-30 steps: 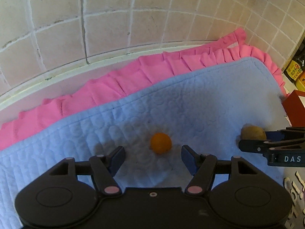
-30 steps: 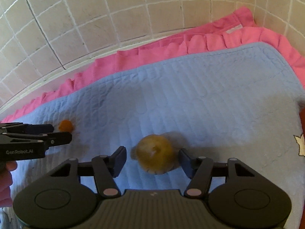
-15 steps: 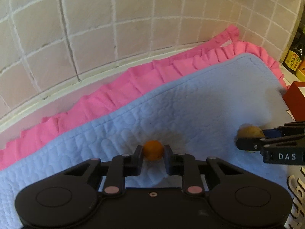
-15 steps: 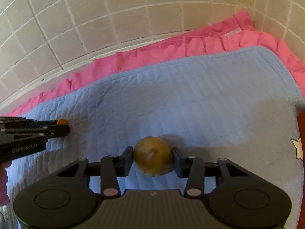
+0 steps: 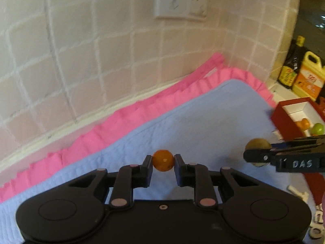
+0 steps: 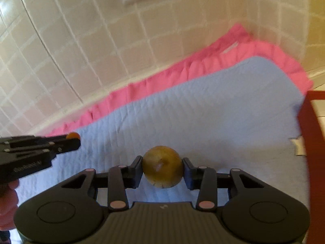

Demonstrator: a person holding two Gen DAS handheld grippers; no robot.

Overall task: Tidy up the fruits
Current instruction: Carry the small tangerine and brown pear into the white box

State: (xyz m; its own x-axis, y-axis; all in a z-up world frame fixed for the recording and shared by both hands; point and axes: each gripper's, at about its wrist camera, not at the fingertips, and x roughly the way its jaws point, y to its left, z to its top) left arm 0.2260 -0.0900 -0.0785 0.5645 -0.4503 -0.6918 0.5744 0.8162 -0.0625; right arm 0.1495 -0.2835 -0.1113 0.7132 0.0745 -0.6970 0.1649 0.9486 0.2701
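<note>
Left gripper (image 5: pixel 163 167) is pinching a small orange fruit (image 5: pixel 163 160) above the blue quilted mat (image 5: pixel 203 122). Right gripper (image 6: pixel 162 169) is clamping a brown-yellow fruit (image 6: pixel 162 169) above the mat, near the red box (image 5: pixel 284 120) holding fruit at right.

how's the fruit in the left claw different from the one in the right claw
The orange fruit in the left claw is bright orange and smooth; the brown fruit in the right claw is dull yellow-brown with a mark on its skin. The orange fruit is clearly smaller, so the left claw's jaws stand closer together than the right claw's. Both are round, each pinched between its claw's pads and held above the blue mat.
</note>
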